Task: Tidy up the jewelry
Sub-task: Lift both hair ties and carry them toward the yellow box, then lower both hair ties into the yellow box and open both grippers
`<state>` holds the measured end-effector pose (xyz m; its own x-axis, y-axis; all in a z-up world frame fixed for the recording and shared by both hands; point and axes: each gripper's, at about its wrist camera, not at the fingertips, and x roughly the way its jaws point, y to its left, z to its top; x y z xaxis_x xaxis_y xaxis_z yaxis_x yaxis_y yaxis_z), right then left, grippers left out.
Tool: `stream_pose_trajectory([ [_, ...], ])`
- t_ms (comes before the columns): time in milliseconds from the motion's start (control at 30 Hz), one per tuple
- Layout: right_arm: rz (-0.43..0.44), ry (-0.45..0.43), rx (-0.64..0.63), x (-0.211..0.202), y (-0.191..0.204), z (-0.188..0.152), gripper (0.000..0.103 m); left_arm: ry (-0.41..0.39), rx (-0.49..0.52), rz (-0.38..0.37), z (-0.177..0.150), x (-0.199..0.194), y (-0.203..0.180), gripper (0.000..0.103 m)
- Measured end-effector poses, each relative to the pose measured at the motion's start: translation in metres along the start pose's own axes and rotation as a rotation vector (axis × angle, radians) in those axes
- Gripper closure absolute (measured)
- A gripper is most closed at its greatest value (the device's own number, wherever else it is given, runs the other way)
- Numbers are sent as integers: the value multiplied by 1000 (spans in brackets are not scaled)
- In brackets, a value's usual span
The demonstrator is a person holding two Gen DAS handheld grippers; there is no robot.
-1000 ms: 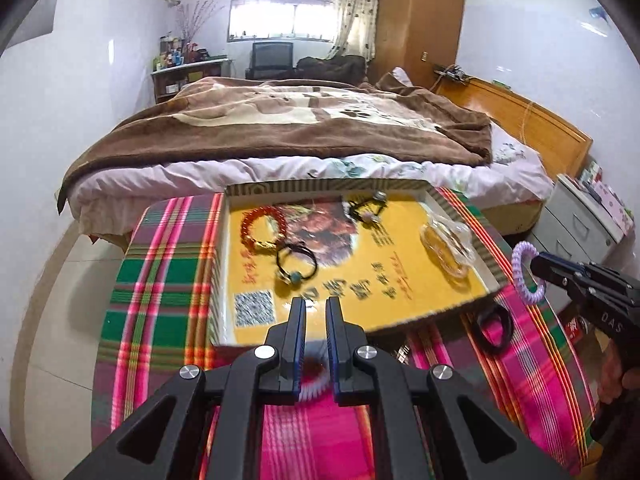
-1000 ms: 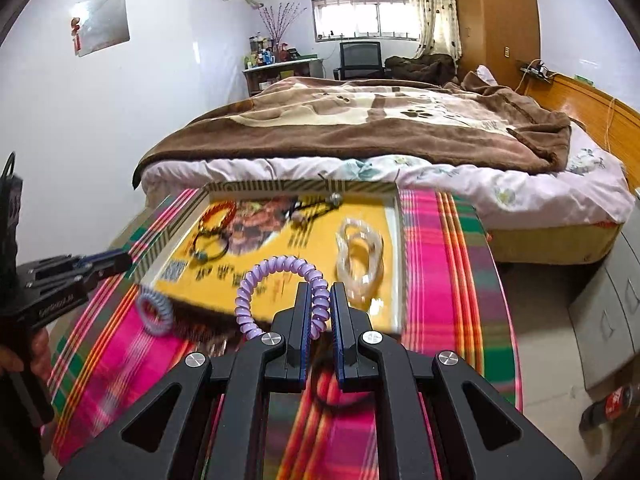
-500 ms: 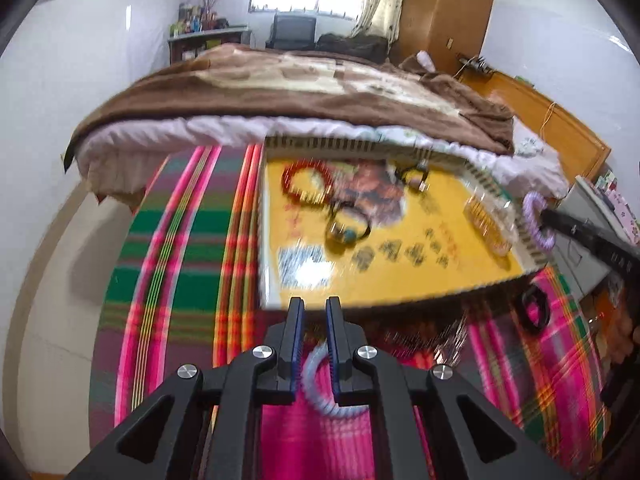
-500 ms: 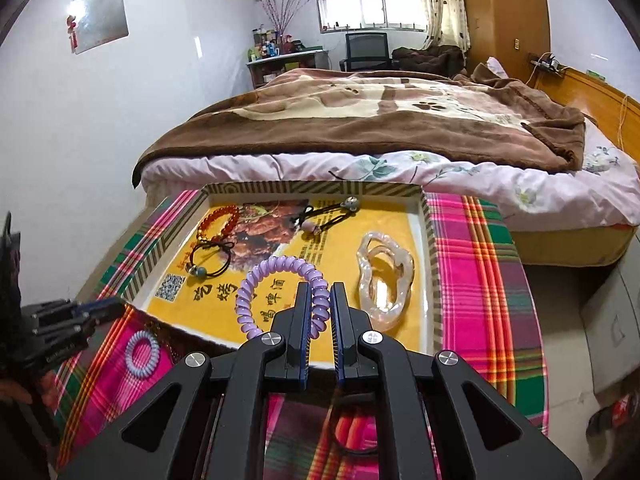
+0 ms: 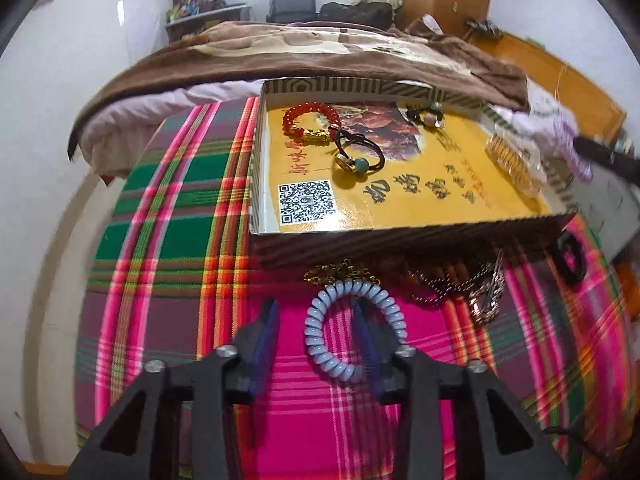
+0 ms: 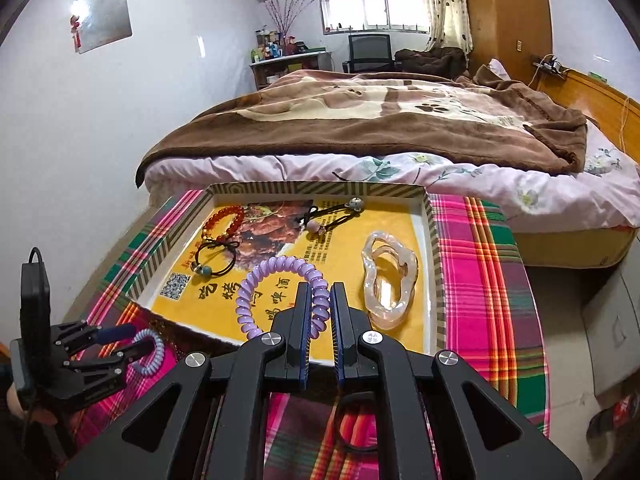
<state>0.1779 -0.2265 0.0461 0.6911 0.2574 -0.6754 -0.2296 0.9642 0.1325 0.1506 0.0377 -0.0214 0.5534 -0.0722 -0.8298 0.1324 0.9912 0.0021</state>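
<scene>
Two coil hair ties mattered: our right gripper pinched the glossy lilac spiral tie above the yellow-lined cardboard tray. Our left gripper was opening, one finger inside the pale-blue spiral tie, which lay on the plaid cloth. Chains under the tray's front edge were blurred.

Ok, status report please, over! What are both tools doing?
Left tool opening, blue coil band loose around one finger. Right tool shut on purple coil band, above the tray. Nothing in the way.
</scene>
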Motion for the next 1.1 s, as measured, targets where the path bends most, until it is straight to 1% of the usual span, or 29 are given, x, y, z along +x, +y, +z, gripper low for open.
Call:
stream_pose_trajectory([
  [33, 0, 1, 0, 0, 0, 0, 94, -2, 7, 5, 0, 0, -1, 92],
  [67, 0, 0, -2, 0, 0, 0, 94, 1, 9, -3, 0, -1, -1, 93],
  [133, 0, 0, -2, -1, 0, 0, 94, 4, 12, -10, 0, -2, 0, 94],
  [200, 0, -3, -1, -1, 0, 0, 94, -12, 9, -14, 0, -8, 2, 94],
  [367, -6, -6, -1, -4, -1, 5, 94, -51, -14, -58, 9, -30, 9, 94],
  [500, -6, -10, -2, -4, 0, 13, 94, -96, -16, -71, 27, -48, 11, 94],
  [633, -17, 8, -10, 8, 5, 25, 94, -128, -16, -73, 53, -51, 13, 94],
  [700, -20, 20, -4, 18, 6, 31, 94, -136, -24, -76, 68, -47, 14, 94],
  [867, -20, 68, -13, 53, 17, 49, 94, -113, -38, -81, 90, -24, 13, 94],
  [1100, -29, 134, -24, 110, 35, 72, 94, -52, -78, -84, 91, 12, 16, 94],
])
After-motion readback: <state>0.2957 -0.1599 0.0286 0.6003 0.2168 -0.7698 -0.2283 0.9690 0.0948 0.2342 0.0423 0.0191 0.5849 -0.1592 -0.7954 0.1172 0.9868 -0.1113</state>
